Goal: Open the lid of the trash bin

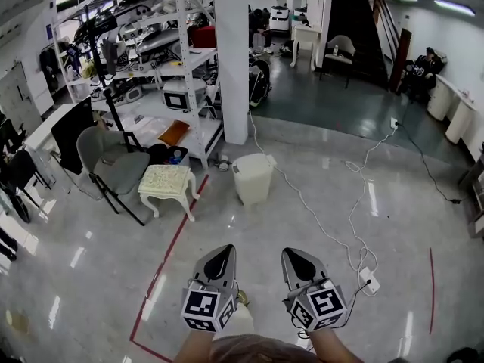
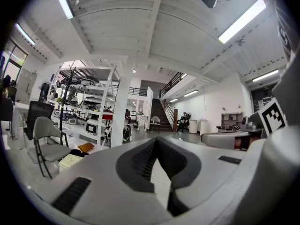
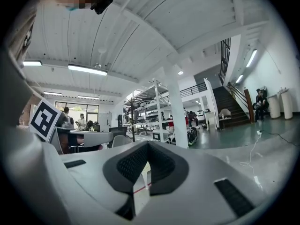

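Observation:
The trash bin (image 1: 252, 177) is a small white box with its lid down. It stands on the glossy floor at the foot of a white pillar (image 1: 231, 59), a good way ahead of both grippers. My left gripper (image 1: 220, 259) and right gripper (image 1: 299, 259) hover side by side low in the head view, well short of the bin and touching nothing. In the left gripper view the left gripper (image 2: 156, 140) has its jaw tips together with nothing held. The right gripper (image 3: 147, 143) looks the same in its own view. The bin is not clearly seen in either gripper view.
A white stool with a patterned cushion (image 1: 165, 181) and a grey chair (image 1: 113, 166) stand left of the bin. Behind them is a loaded shelving rack (image 1: 162, 66). A white cable runs to a power strip (image 1: 369, 280) on the right. Red tape (image 1: 168, 257) marks the floor.

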A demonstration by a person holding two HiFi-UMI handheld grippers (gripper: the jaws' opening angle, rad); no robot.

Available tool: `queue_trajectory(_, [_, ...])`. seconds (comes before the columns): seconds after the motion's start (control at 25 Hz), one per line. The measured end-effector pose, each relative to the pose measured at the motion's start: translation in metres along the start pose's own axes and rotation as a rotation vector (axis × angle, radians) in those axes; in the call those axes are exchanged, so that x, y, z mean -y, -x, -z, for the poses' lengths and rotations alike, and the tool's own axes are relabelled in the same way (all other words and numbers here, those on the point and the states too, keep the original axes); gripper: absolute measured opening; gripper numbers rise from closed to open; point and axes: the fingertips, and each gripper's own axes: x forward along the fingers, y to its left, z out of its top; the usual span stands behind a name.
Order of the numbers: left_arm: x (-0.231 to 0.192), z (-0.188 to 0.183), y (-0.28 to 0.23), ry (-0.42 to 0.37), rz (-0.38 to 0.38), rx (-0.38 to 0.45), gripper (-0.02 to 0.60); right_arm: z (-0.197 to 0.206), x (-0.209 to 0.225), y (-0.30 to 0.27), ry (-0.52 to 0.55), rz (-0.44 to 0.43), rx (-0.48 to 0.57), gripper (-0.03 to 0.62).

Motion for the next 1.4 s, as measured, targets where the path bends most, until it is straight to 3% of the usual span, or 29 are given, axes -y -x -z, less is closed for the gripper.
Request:
queue_trajectory(0.84, [-0.085,-0.008,-0.103,0.002,0.027,-0.021,-0.002,-0.010,0.041,-0.122,-0.012,0.028,-0.006,0.032])
queue_trajectory(1.4, [-0.145,-0.016,-0.182,-0.019,0.088,-0.022,-0.002,-0.024,0.069,-0.217,-0.015,0.065,0.029,0.032])
